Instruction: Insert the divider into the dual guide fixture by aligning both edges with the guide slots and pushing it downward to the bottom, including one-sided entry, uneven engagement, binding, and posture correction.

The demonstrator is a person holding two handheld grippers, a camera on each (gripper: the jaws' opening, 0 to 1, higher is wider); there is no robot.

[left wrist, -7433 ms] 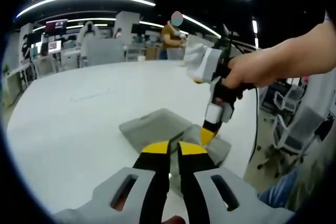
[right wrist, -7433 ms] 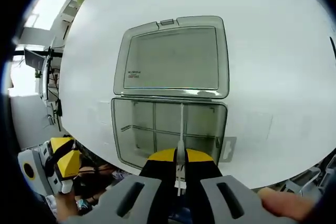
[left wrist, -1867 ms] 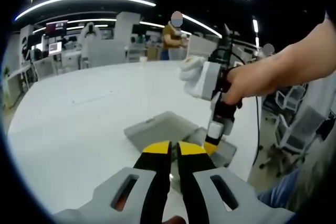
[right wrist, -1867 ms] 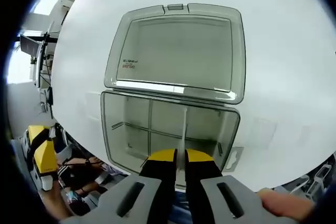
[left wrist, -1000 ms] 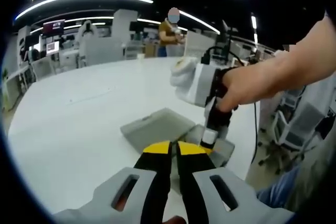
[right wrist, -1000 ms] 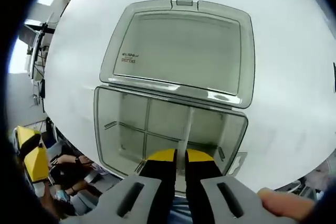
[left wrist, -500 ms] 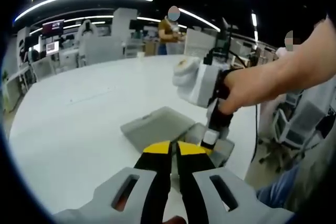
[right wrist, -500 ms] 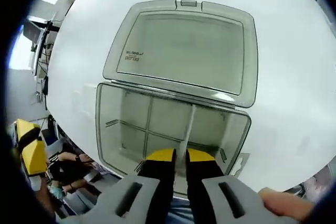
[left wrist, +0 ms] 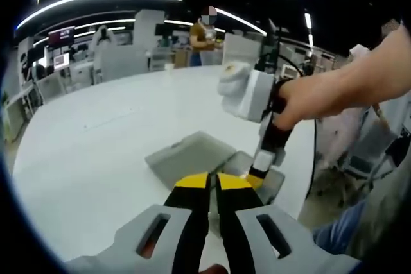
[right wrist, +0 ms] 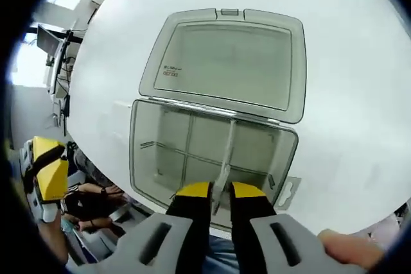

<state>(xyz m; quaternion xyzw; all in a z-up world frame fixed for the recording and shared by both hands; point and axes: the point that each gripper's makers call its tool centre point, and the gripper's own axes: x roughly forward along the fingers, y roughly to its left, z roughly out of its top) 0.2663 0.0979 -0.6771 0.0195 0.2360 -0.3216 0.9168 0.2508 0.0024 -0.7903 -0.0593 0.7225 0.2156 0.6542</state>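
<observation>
Right tongs (right wrist: pixel 219 190) pinch divider (right wrist: pixel 226 152), long axis toward lid (right wrist: pixel 232 63).

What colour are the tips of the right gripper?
Yellow; the right gripper shows this best in the right gripper view.

Small two-line dark print was seen on open lid (right wrist: pixel 231 72) of clear box, near lid's left edge in right gripper view; letters too small and blurred to be read. Lit screens (left wrist: pixel 62 35) were seen at far left of room in left gripper view; content not legible. No other text, brand or number was made out.
</observation>
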